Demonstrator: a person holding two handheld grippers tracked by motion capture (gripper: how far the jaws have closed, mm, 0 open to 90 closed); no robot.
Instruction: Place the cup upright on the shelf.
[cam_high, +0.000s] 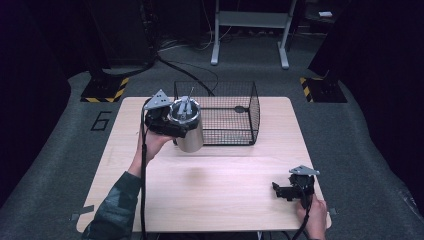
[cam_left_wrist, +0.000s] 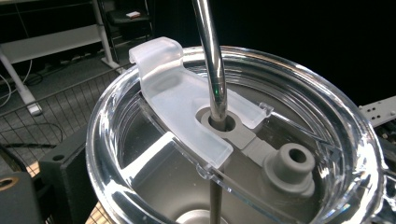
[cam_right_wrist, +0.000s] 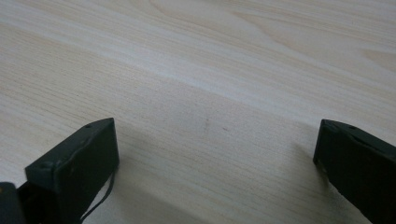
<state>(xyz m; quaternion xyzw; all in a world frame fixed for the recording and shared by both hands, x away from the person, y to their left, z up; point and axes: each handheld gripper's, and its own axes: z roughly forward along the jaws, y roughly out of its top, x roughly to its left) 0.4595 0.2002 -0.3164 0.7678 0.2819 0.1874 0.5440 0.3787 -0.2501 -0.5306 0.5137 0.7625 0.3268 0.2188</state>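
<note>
From the high view, a light wooden worktop (cam_high: 215, 190) stands on a grey floor, with a black wire basket (cam_high: 220, 112) at its far middle. The left tool (cam_high: 172, 119) is held up above the worktop's far left part, just in front of the basket's left end, and a steel tumbler (cam_high: 189, 131) with a clear lid sits against it. A thin metal straw (cam_high: 189, 95) rises from the lid. The tumbler appears lifted off the wood, with a faint shadow on the worktop below it. The tool seems to carry the tumbler, but its jaws are hidden behind the cup, so I cannot tell how they stand. The right tool (cam_high: 286, 191) rests low at the near right corner of the worktop, held by the right hand (cam_high: 312, 217), well apart from the tumbler.

In the left gripper view, the clear lid (cam_left_wrist: 243, 140) is seen close up, with a frosted sliding tab (cam_left_wrist: 182, 102) across it, the straw passing through a grey grommet, and a second grey plug (cam_left_wrist: 289, 165) beside it. The basket's wire shows behind at left.

In the right gripper view, the two black jaws stand wide apart with nothing between them, just over the bare wood grain.
</note>
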